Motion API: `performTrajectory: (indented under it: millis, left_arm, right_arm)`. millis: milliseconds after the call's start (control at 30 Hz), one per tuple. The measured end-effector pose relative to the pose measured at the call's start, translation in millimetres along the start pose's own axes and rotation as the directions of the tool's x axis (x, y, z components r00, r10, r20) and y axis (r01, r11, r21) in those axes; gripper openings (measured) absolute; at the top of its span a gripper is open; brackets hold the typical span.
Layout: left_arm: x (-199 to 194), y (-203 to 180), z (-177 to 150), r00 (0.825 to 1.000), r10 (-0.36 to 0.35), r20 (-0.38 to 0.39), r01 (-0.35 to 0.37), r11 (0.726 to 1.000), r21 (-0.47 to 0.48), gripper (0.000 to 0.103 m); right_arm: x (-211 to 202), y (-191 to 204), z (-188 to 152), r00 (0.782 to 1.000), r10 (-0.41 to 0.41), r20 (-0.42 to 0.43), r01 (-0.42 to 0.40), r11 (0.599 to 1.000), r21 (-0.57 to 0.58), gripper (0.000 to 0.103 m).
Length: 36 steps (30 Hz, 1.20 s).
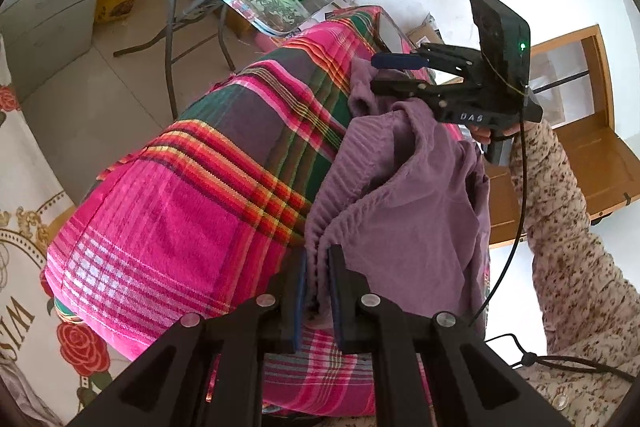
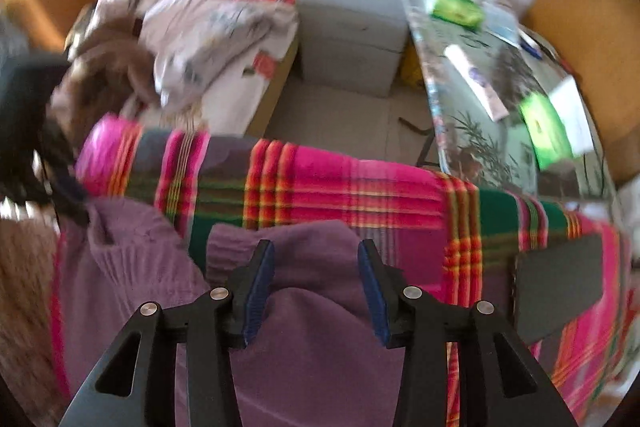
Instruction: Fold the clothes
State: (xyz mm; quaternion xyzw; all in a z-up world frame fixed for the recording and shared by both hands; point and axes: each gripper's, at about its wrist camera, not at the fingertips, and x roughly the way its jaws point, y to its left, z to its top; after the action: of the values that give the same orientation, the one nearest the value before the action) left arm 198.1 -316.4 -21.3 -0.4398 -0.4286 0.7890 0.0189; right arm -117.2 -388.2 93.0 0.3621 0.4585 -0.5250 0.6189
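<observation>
Purple ribbed knit garment (image 1: 400, 195) sits pinched between the blue pads of the left gripper (image 1: 318, 291) at lower centre of the left wrist view, jaws nearly together and clamped on a bunched ribbed edge. From that pinch the knit rises in loose folds toward the upper right, where the right gripper (image 1: 394, 73) hangs over the far part of the garment, held by a hand in a floral-print sleeve (image 1: 560, 195).

In the right wrist view the right gripper (image 2: 316, 291) has its jaws apart, blue pads straddling a hump of the purple knit at lower centre; the pads do not press on it, so nothing is gripped there. View is blurred.

Garment lies on a pink, green and orange striped woven blanket (image 1: 192, 187) filling mid-frame; a dark flat rectangular object (image 2: 560, 283) rests on the blanket at right.

Judgement: the step is getting a second hold for a fold. To do it well, the left pinch should stay firm, and the right pads should close on a single clear edge or corner, not the hump's middle, to avoid catching extra layers or the blanket beneath.
</observation>
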Motion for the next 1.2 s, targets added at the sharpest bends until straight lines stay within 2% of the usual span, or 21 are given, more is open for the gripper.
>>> performTrajectory:
  millis: [333,500,567,633,867,900,1000,1067,1133,1200]
  left_arm:
    - [1.6,0.4,3.2,1.000,-0.016,-0.011,0.016,1.000,0.002,0.012]
    - [1.7,0.7,3.5,1.000,-0.020,-0.014,0.020,1.000,0.002,0.012]
    - [1.6,0.7,3.8,1.000,-0.020,-0.016,0.020,1.000,0.003,0.012]
    - [1.1,0.7,3.5,1.000,-0.020,-0.016,0.020,1.000,0.005,0.012]
    - [1.6,0.7,4.1,1.000,-0.016,-0.017,0.016,1.000,0.002,0.012]
    - [1.7,0.4,3.9,1.000,-0.014,-0.016,0.014,1.000,0.002,0.012]
    - [1.9,-0.9,3.7,1.000,-0.008,-0.015,0.008,1.000,0.003,0.012]
    - [2.1,-2.2,3.6,1.000,-0.003,-0.014,0.003,1.000,0.005,0.012]
    - [2.2,-3.5,3.5,1.000,0.004,-0.014,-0.004,1.000,0.009,0.012]
    - [2.3,-4.9,3.4,1.000,0.010,-0.013,-0.010,1.000,0.013,0.012]
  right_arm:
    - [15.8,6.9,9.9,0.999,-0.016,-0.043,0.011,0.994,-0.111,0.045]
    - [19.0,0.1,13.6,0.998,0.013,-0.058,-0.018,0.996,-0.089,0.051]
    - [20.5,-1.7,14.5,0.998,0.011,-0.059,-0.016,0.997,-0.074,0.059]
    - [22.2,-8.9,13.8,0.998,0.036,-0.059,-0.038,0.999,-0.032,0.063]
    - [19.8,-9.7,8.1,0.999,0.032,-0.034,-0.031,0.999,0.029,0.061]
    - [19.3,-8.8,7.5,0.999,0.028,-0.034,-0.027,0.999,0.035,0.059]
    - [16.3,-3.5,5.1,0.999,0.032,-0.022,-0.031,0.998,0.050,0.044]
    - [14.0,0.1,3.1,0.999,0.032,-0.012,-0.031,0.998,0.060,0.023]
    - [11.2,2.5,0.4,1.000,0.017,-0.002,-0.017,0.997,0.070,0.011]
    - [7.3,4.3,-2.7,1.000,0.001,0.014,-0.002,0.997,0.083,0.006]
